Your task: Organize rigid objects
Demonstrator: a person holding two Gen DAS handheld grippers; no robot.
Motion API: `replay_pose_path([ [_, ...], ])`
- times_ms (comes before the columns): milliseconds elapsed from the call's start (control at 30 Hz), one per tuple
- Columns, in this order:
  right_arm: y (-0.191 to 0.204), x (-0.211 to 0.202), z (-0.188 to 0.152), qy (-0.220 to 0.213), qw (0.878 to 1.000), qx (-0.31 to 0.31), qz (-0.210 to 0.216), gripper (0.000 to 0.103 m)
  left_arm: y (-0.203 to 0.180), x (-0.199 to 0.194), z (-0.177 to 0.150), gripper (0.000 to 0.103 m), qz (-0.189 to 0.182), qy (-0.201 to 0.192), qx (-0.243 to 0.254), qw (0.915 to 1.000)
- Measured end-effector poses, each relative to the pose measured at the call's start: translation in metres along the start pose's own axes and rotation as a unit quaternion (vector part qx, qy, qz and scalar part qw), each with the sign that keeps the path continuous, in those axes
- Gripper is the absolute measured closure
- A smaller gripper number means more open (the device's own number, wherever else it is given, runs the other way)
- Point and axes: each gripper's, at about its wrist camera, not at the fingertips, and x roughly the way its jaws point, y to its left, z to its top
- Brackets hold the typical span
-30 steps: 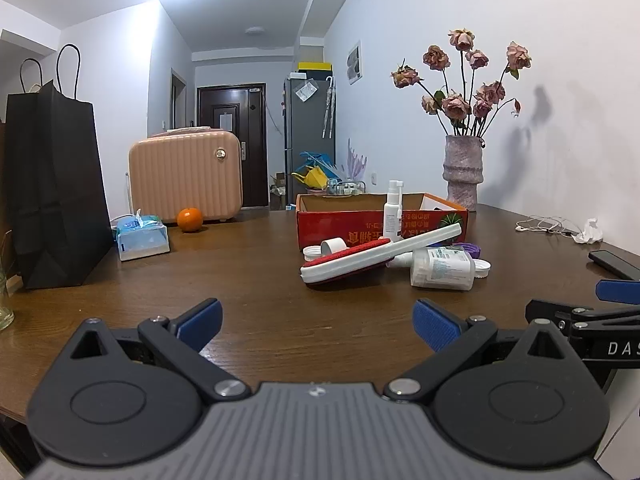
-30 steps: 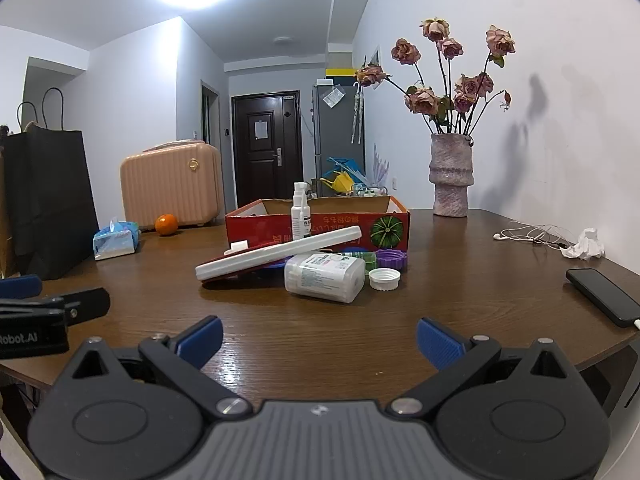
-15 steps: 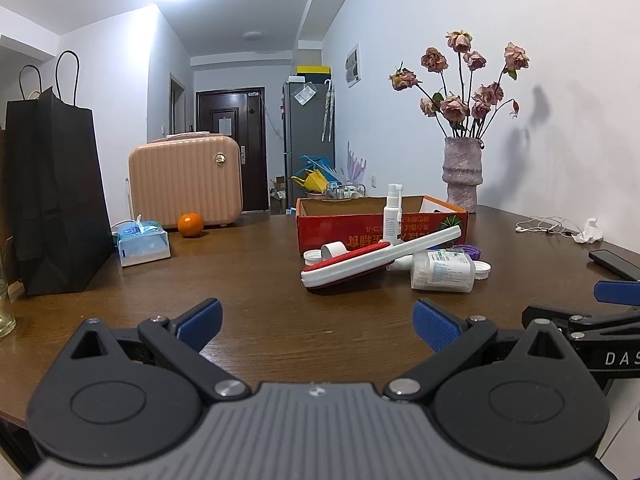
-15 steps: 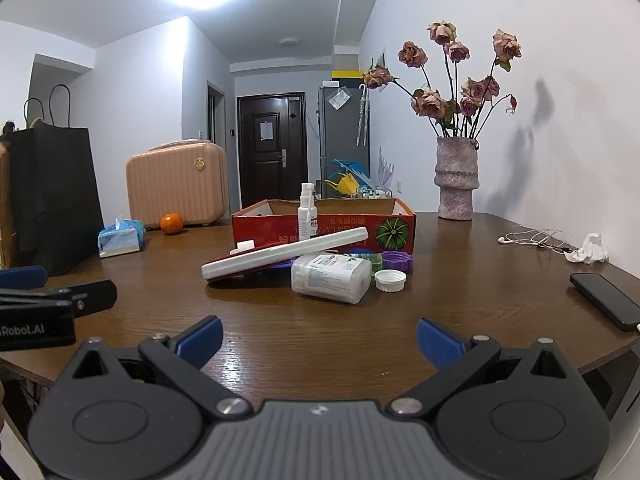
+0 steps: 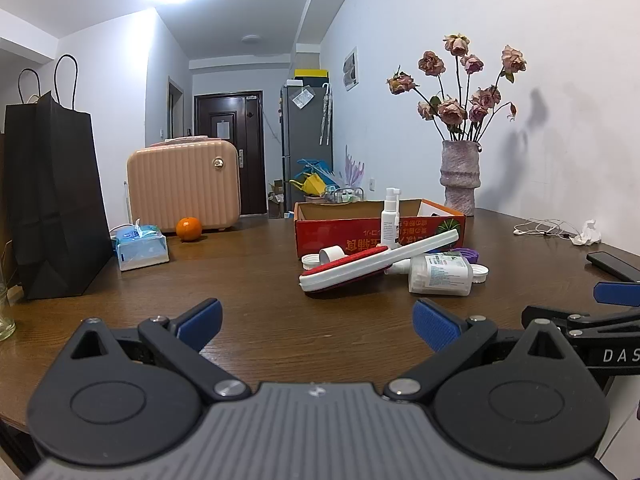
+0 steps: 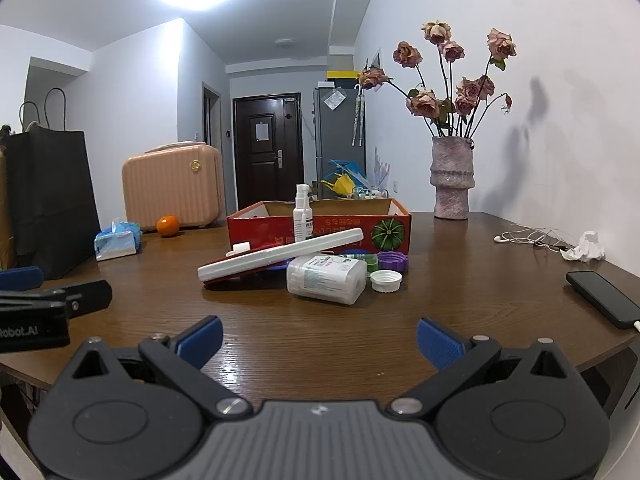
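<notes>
A red cardboard box (image 5: pixel 344 232) (image 6: pixel 256 228) stands open mid-table. In front of it lie a white and red lint brush (image 5: pixel 372 260) (image 6: pixel 280 256), a white pill bottle on its side (image 5: pixel 440 274) (image 6: pixel 326 280), a white cap (image 6: pixel 386 281), a purple cap (image 6: pixel 393 260) and an upright spray bottle (image 5: pixel 390 218) (image 6: pixel 302 216). My left gripper (image 5: pixel 316 320) is open and empty, near the table's front edge. My right gripper (image 6: pixel 318 338) is open and empty, short of the pill bottle.
A black paper bag (image 5: pixel 52 200), a tissue pack (image 5: pixel 140 246), an orange (image 5: pixel 189 229) and a pink case (image 5: pixel 184 184) stand at the left. A vase of roses (image 6: pixel 450 178), earphones (image 6: pixel 528 236), crumpled paper (image 6: pixel 586 246) and a phone (image 6: pixel 602 298) are at the right.
Both grippers have crept slightly forward towards the objects. Both stay open and empty; nothing on the table has moved.
</notes>
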Motion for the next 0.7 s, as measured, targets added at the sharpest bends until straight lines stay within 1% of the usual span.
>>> replay_pose_path([
  [700,0.0006,-0.0007,0.0000,-0.003,1.000,-0.002,-0.006,0.000,-0.0024,0.0001,-0.0002,0.000,-0.003,-0.001,0.002,1.0000],
])
